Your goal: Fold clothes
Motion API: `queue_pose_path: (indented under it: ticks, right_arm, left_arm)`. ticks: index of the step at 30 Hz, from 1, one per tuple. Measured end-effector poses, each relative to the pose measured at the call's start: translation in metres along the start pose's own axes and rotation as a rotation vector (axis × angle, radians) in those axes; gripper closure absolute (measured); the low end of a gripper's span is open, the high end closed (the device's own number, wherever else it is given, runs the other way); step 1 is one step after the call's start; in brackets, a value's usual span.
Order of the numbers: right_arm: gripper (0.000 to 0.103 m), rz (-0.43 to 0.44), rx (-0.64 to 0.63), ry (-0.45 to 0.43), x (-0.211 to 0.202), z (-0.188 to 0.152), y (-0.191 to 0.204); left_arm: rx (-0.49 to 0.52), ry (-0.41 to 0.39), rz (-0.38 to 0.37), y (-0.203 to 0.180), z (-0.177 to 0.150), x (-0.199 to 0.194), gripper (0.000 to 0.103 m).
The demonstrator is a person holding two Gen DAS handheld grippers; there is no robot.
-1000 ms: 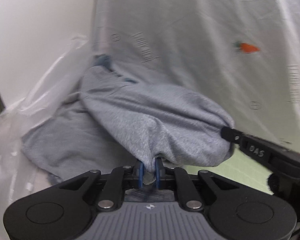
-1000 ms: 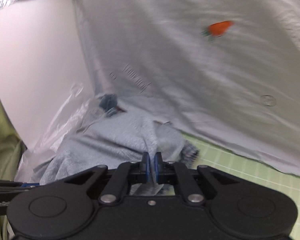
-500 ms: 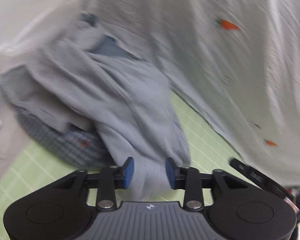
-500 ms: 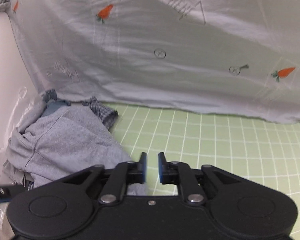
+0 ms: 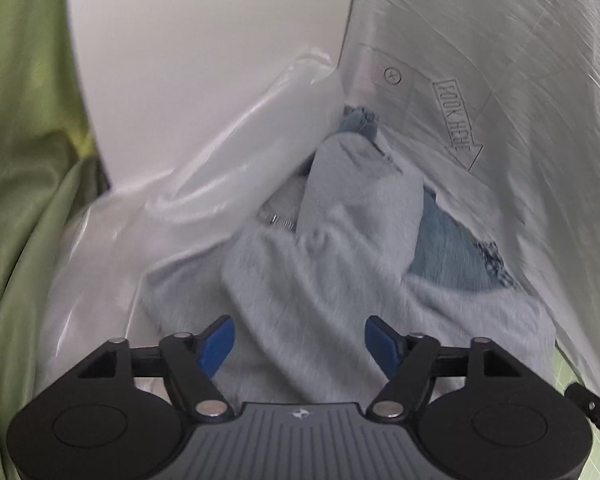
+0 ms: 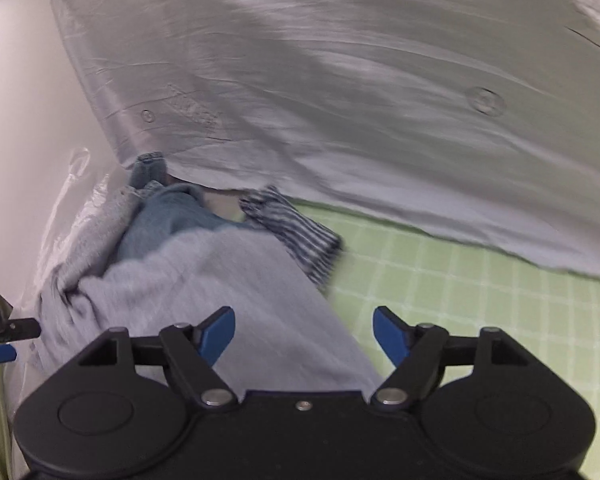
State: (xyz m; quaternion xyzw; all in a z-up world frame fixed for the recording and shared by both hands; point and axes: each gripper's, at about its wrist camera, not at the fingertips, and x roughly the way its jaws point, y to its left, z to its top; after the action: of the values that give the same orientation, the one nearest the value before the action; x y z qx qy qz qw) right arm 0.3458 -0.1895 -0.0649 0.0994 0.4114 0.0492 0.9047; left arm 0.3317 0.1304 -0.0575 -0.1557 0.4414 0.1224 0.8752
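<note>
the worktop is a pale green mat [image 6: 480, 280] ruled with a white grid, seen bare on the right of the right wrist view. along its far edge hangs a wrinkled light grey sheet [image 6: 340, 100] printed with small orange carrots, circles and an arrow with lettering. at the left edge a smooth white wall [image 5: 200, 60] meets the sheet, making a corner, and clear crinkled plastic [image 5: 220, 152] lies bunched at the foot of the wall. green cloth [image 5: 16, 200] fills the left border of the left wrist view.

the clothes are heaped in that far left corner of the mat, against the plastic and the sheet. a light grey sweatshirt [image 5: 320, 280] lies on top, spreading toward both tools; under it shows a blue denim piece [image 6: 168, 216], and a dark-and-white striped piece [image 6: 296, 228] sticks out onto the mat at the right of the heap.

the left gripper [image 5: 300, 340] has just been opening and now stands released, its blue pads wide apart with the sweatshirt lying between them, not pressed. the right gripper [image 6: 304, 330] has likewise just been opening and is released, over the near right edge of the sweatshirt, with one pad above grey fabric and the other above bare mat. both views are slightly blurred.
</note>
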Motion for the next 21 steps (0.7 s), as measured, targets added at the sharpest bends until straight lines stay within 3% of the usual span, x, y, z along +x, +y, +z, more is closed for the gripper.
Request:
queue_pose_path:
  ticks: [4, 6, 8, 9, 10, 11, 12, 13, 14, 17, 21]
  right_arm:
    - [0.02, 0.072, -0.019, 0.044, 0.042, 0.026, 0.025]
    - [0.019, 0.088, 0.008, 0.09, 0.061, 0.03, 0.032]
    - [0.018, 0.113, 0.056, 0.101, 0.067, 0.027, 0.031]
    - [0.02, 0.125, 0.081, 0.106, 0.07, 0.026, 0.03]
    - [0.036, 0.155, 0.089, 0.109, 0.069, 0.024, 0.029]
    - [0.062, 0.187, 0.096, 0.112, 0.068, 0.022, 0.027]
    - [0.068, 0.197, 0.084, 0.116, 0.066, 0.021, 0.029]
    - [0.081, 0.179, 0.055, 0.103, 0.061, 0.02, 0.032]
    - [0.09, 0.171, 0.02, 0.088, 0.055, 0.018, 0.036]
    - [0.096, 0.173, -0.032, 0.025, 0.027, 0.013, 0.04]
    - [0.097, 0.23, 0.019, -0.059, -0.028, 0.003, 0.027]
  left_arm:
    - [-0.003, 0.03, -0.02, -0.013, 0.011, 0.031, 0.015]
    - [-0.056, 0.04, -0.027, -0.013, 0.01, 0.042, 0.016]
    - [-0.06, 0.031, -0.028, -0.016, 0.007, 0.044, 0.03]
    - [-0.058, 0.025, -0.028, -0.018, 0.006, 0.044, 0.043]
    - [-0.056, 0.02, -0.028, -0.02, 0.004, 0.045, 0.056]
    - [-0.042, 0.012, -0.028, -0.024, 0.002, 0.042, 0.062]
    - [-0.022, 0.004, -0.025, -0.029, 0.0, 0.038, 0.074]
    - [-0.013, -0.007, -0.026, -0.031, -0.002, 0.032, 0.083]
    - [-0.009, -0.019, -0.028, -0.034, -0.004, 0.026, 0.084]
    - [0.002, -0.062, -0.043, -0.038, -0.009, -0.001, 0.089]
    - [0.024, -0.127, -0.1, -0.039, -0.024, -0.054, 0.091]
